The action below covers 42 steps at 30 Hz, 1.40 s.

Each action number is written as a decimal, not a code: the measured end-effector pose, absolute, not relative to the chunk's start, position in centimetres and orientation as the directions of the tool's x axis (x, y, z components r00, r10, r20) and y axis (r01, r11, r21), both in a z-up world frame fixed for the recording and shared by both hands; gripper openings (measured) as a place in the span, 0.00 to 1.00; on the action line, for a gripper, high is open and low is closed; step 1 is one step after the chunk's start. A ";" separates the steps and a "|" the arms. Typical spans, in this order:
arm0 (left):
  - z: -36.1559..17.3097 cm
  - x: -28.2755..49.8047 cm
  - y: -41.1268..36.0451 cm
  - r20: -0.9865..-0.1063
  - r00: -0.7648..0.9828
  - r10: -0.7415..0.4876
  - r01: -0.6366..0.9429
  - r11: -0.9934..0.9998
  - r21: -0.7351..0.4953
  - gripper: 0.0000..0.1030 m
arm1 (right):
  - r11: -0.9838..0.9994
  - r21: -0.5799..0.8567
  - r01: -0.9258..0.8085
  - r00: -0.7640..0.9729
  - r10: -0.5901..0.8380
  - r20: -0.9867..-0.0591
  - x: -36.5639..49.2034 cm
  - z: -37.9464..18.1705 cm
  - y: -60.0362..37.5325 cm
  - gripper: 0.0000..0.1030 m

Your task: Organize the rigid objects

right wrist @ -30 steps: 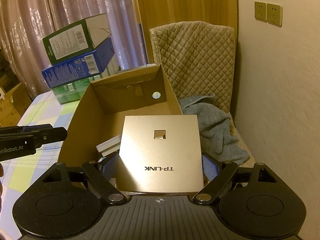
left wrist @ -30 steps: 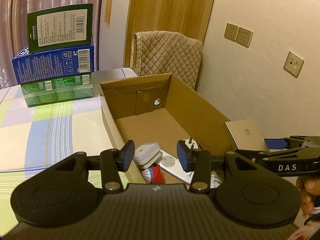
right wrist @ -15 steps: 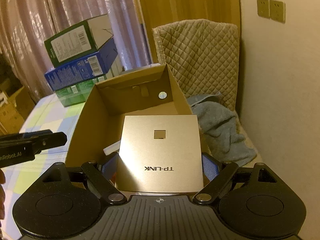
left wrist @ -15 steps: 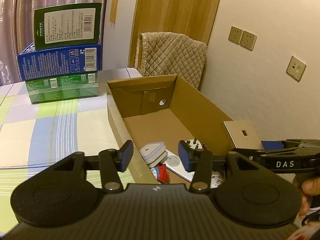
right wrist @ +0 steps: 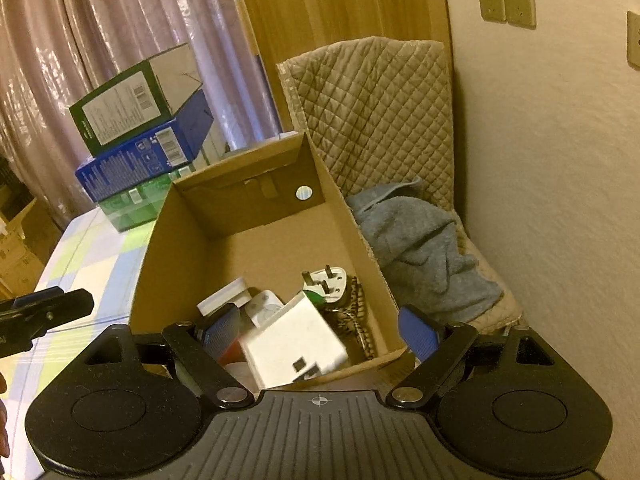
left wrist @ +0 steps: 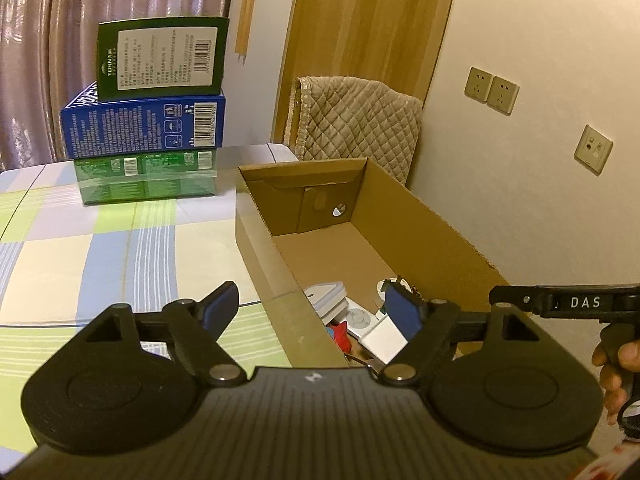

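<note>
So we've got the white flat box (right wrist: 294, 346) lying tilted in the near end of the cardboard box (right wrist: 348, 216), on top of the plug (right wrist: 326, 280) and other bits. Our right gripper (right wrist: 318, 332) has its jaws spread wide with nothing pinched. The left gripper (left wrist: 312, 306) jaws are opening over the box's near wall, empty too.

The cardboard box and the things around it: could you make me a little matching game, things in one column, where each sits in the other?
Things:
1. white plug
2. dark green box
3. grey-blue towel
4. white square device

Places:
A. top of the stacked boxes
B. on the quilted chair
C. inside the cardboard box, near end
D. inside, by its right wall

Pairs: 1-D, 2-A, 3-B, 4-C
</note>
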<state>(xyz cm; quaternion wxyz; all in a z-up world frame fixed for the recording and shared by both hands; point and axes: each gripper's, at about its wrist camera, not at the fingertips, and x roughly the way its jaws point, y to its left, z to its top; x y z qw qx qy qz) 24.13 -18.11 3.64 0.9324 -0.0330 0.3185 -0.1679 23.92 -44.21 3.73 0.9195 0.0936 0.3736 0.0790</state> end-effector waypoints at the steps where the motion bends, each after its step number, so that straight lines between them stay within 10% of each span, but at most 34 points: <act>1: 3.8 23.9 -18.0 -0.583 0.742 -0.332 0.290 0.942 -0.168 0.77 | 0.970 0.230 -0.077 0.709 0.216 -0.671 23.7 3.9 -44.1 0.81; 42: 7.8 10.0 -15.1 -0.574 0.793 -0.202 0.147 0.979 -0.141 0.98 | 0.969 0.132 -0.208 0.752 0.245 -0.612 11.8 9.8 -40.9 0.81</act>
